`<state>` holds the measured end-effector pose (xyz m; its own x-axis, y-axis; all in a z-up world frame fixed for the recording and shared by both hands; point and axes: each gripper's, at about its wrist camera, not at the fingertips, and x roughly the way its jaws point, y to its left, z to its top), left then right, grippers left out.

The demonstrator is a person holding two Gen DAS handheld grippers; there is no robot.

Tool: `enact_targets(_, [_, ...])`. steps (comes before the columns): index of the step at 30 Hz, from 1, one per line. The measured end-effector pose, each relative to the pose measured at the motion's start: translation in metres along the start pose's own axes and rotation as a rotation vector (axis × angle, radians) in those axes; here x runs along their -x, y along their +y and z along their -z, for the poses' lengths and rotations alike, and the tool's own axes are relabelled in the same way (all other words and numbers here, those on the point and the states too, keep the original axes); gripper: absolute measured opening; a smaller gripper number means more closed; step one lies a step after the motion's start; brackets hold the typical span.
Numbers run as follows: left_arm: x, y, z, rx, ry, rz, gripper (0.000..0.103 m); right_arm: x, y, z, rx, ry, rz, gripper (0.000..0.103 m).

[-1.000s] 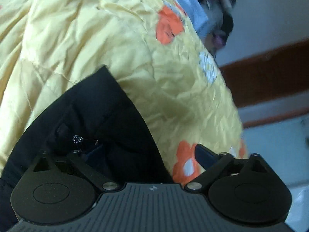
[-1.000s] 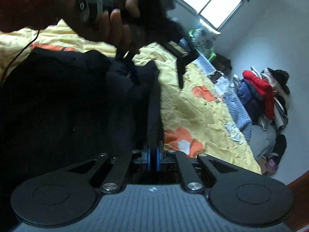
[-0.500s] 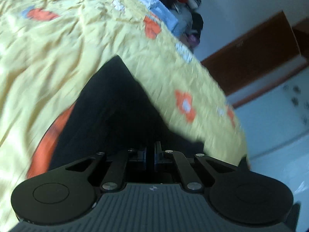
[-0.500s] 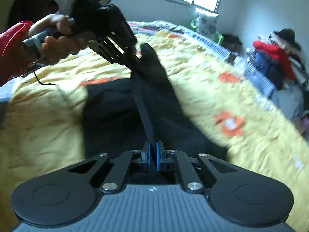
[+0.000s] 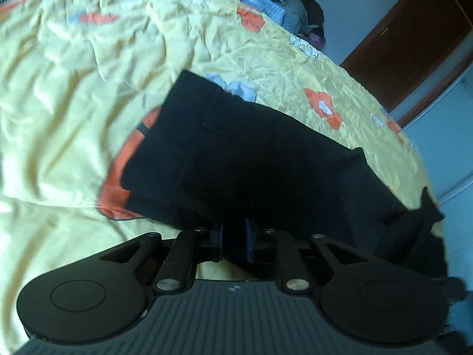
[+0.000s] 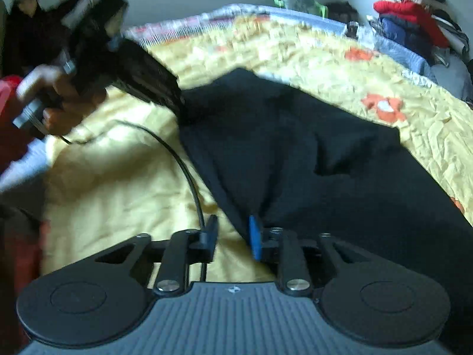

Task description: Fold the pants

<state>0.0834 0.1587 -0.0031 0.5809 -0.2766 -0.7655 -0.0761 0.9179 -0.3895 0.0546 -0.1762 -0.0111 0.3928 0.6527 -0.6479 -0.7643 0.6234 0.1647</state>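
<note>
Black pants [image 5: 251, 153] lie folded over on a yellow flowered bedspread [image 5: 74, 103]. My left gripper [image 5: 234, 238] has its blue pads a small gap apart with dark cloth of the pants' near edge between them. In the right wrist view the pants [image 6: 310, 162] spread across the bed. My right gripper [image 6: 232, 235] is open; the pants' edge lies against its right pad, and yellow sheet shows between the pads. The left gripper [image 6: 177, 103] appears there too, held by a hand at the pants' far corner.
A black cable [image 6: 183, 162] runs over the sheet to the right gripper. A pile of clothes [image 6: 414, 23] sits at the bed's far right. A brown door [image 5: 414, 35] and a white wall lie beyond the bed. A person [image 6: 26, 29] stands far left.
The pants came down from a lifted, bunched hold to lie spread on the bed. My right gripper went from shut on the cloth to open. My left gripper's pads parted slightly.
</note>
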Motion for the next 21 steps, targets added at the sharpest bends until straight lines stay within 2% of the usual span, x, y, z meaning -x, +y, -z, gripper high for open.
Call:
enact_targets(1, [0.004, -0.001, 0.002, -0.008, -0.005, -0.012, 0.028, 0.010, -0.004, 0.003, -0.039, -0.033, -0.008, 0.025])
enact_targets(3, [0.012, -0.001, 0.004, -0.015, -0.011, -0.035, 0.027, 0.029, -0.018, 0.016, -0.138, -0.108, 0.042, 0.027])
enact_targets(5, [0.019, -0.006, 0.007, -0.030, -0.026, -0.069, 0.027, 0.039, -0.037, 0.033, -0.253, -0.129, 0.141, 0.042])
enact_targets(6, [0.024, -0.009, 0.009, -0.042, -0.039, -0.081, 0.027, 0.044, -0.048, 0.045, -0.333, -0.126, 0.202, 0.055])
enact_targets(7, [0.029, -0.014, 0.010, -0.056, -0.052, -0.086, 0.027, 0.048, -0.056, 0.057, -0.389, -0.112, 0.230, 0.058])
enact_targets(8, [0.033, -0.022, 0.010, -0.077, -0.065, -0.086, 0.027, 0.053, -0.060, 0.067, -0.418, -0.088, 0.225, 0.058])
enact_targets(9, [0.037, -0.032, 0.011, -0.106, -0.073, -0.078, 0.028, 0.064, -0.059, 0.077, -0.415, -0.103, 0.212, 0.056])
enact_targets(10, [0.039, -0.043, 0.010, -0.142, -0.079, -0.061, 0.030, 0.077, -0.058, 0.084, -0.416, -0.144, 0.213, 0.056])
enact_targets(11, [0.040, -0.054, 0.010, -0.176, -0.086, -0.041, 0.040, 0.094, -0.059, 0.093, -0.446, -0.195, 0.230, 0.056])
enact_targets(12, [0.039, -0.067, 0.011, -0.214, -0.093, -0.013, 0.048, 0.111, -0.063, 0.102, -0.496, -0.247, 0.268, 0.056])
enact_targets(13, [0.036, -0.080, 0.011, -0.243, -0.105, 0.014, 0.063, 0.130, -0.069, 0.112, -0.555, -0.303, 0.322, 0.056])
enact_targets(14, [0.032, -0.092, 0.013, -0.265, -0.119, 0.036, 0.070, 0.151, -0.077, 0.126, -0.634, -0.364, 0.393, 0.056])
enact_targets(16, [0.020, -0.116, 0.018, -0.313, -0.129, 0.083, 0.070, 0.188, -0.093, 0.161, -0.830, -0.471, 0.510, 0.057])
enact_targets(19, [-0.005, -0.149, 0.028, -0.374, -0.122, 0.135, 0.070, 0.229, -0.109, 0.226, -1.168, -0.670, 0.557, 0.059])
enact_targets(21, [-0.023, -0.166, 0.037, -0.395, -0.127, 0.149, 0.071, 0.237, -0.114, 0.253, -1.290, -0.724, 0.571, 0.059])
